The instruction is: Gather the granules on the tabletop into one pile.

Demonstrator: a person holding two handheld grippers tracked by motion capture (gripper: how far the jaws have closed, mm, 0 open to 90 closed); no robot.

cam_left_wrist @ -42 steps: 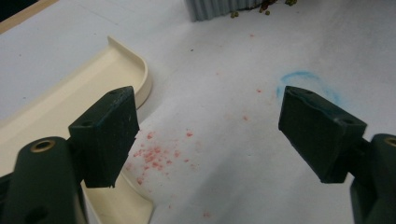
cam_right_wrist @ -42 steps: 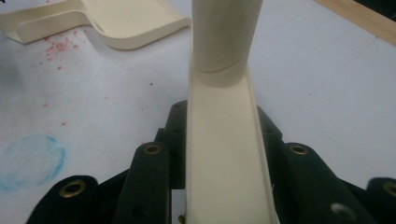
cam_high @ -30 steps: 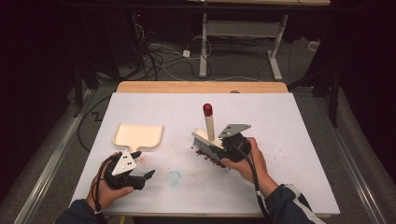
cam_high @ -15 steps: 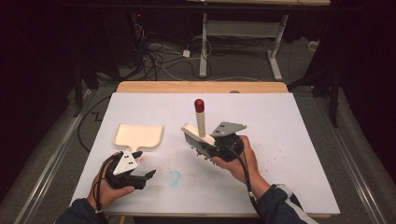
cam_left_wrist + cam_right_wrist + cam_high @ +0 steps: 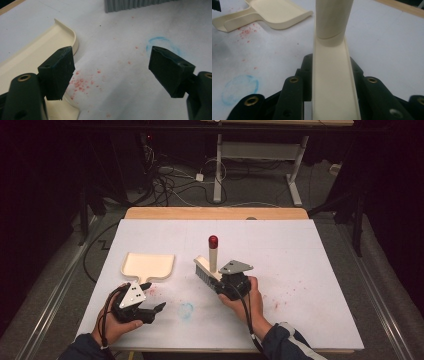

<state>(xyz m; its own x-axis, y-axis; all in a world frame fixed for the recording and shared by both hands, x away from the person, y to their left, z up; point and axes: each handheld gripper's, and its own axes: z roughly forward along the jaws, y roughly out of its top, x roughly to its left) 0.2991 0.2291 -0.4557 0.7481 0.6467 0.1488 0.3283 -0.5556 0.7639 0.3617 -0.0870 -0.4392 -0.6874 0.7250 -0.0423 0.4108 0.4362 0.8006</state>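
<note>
Sweep prep judged in hand. Cream plastic brush w/ grey bristles point(image 5: 206, 268) is being pinched by right claw point(image 5: 223, 282), bristles resting on white surface point(image 5: 300, 255). Left claw point(image 5: 156, 309) is being held spread, empty, beside cream dustpan point(image 5: 148, 265). Next: dustpan handle needs gripping, red crumbs point(image 5: 80, 84) brushed in.

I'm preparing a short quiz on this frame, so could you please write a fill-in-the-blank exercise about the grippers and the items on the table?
1. The right gripper is shut on the ____ of the brush.
2. The left gripper has its jaws ____, with nothing between them.
3. The cream dustpan lies ____ on the white table.
4. The crumbs scattered beside the dustpan are ____ in colour.

Missing words: head; open; flat; red
</note>
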